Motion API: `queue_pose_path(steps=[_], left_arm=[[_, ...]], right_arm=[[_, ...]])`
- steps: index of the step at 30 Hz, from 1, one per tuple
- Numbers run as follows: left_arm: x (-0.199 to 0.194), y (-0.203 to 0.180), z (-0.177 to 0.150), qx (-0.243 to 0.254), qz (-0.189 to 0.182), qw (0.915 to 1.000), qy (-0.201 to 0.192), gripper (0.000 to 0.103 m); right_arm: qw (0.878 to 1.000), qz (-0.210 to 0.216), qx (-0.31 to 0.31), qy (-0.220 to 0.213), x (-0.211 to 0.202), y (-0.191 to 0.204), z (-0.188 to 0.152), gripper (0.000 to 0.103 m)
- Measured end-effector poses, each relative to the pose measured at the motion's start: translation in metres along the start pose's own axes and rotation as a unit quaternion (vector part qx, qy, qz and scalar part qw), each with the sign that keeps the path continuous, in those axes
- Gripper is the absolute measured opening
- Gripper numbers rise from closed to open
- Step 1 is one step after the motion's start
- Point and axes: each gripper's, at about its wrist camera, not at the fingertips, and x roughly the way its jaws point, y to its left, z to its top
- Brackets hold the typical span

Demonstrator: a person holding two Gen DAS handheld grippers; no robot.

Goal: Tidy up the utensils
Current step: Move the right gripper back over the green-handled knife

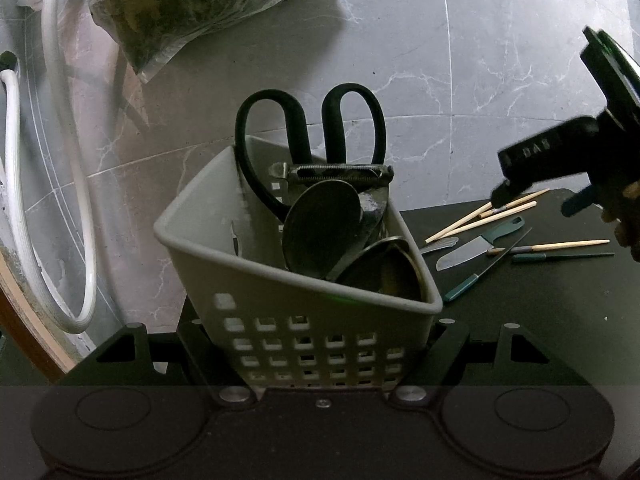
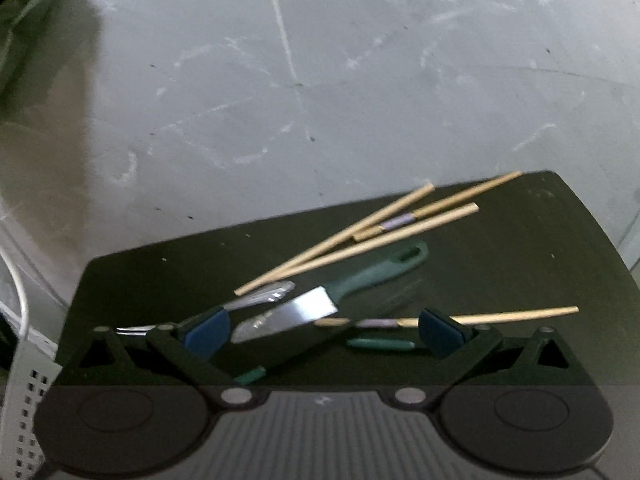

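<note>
My left gripper (image 1: 316, 344) is shut on a grey perforated utensil basket (image 1: 224, 240). The basket holds black-handled scissors (image 1: 352, 120), a peeler (image 1: 332, 172) and round metal spoons (image 1: 320, 228). On the black table (image 2: 520, 248) lie wooden chopsticks (image 2: 360, 240), a green-handled knife (image 2: 304, 310), a metal fork (image 2: 260, 298) and a thin green-handled tool (image 2: 380, 344). My right gripper (image 2: 324, 330) is open, low over the knife blade, with blue pads (image 2: 206, 334). The right gripper also shows in the left wrist view (image 1: 560, 168) above the utensils.
A grey marble floor (image 1: 440, 60) lies beyond the table. A white hose (image 1: 72, 160) hangs at the left. A clear bag of dark leaves (image 1: 192, 0) lies at the top left. The basket's edge (image 2: 28, 392) shows at the left of the right wrist view.
</note>
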Motion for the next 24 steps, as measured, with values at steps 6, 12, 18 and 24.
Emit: queue_pose_path(steps=[6,12,18,24], left_arm=[[0.000,0.001,0.000,0.000,0.000,1.0000,0.001,0.078],[0.001,0.003,0.001,0.000,0.000,1.0000,0.003,0.078],[0.001,0.001,0.000,-0.001,0.000,1.0000,0.005,0.078],[0.001,0.000,0.000,-0.001,0.001,1.0000,0.005,0.078]], right_arm=[[1.000,-0.015,0.015,0.013,0.005,-0.014,-0.004,0.103],[1.000,-0.024,0.009,0.011,0.004,-0.035,-0.008,0.103],[1.000,-0.011,-0.011,-0.001,0.007,-0.064,0.004,0.103],[0.994,0.059,-0.087,-0.009,0.015,-0.080,0.027,0.103]])
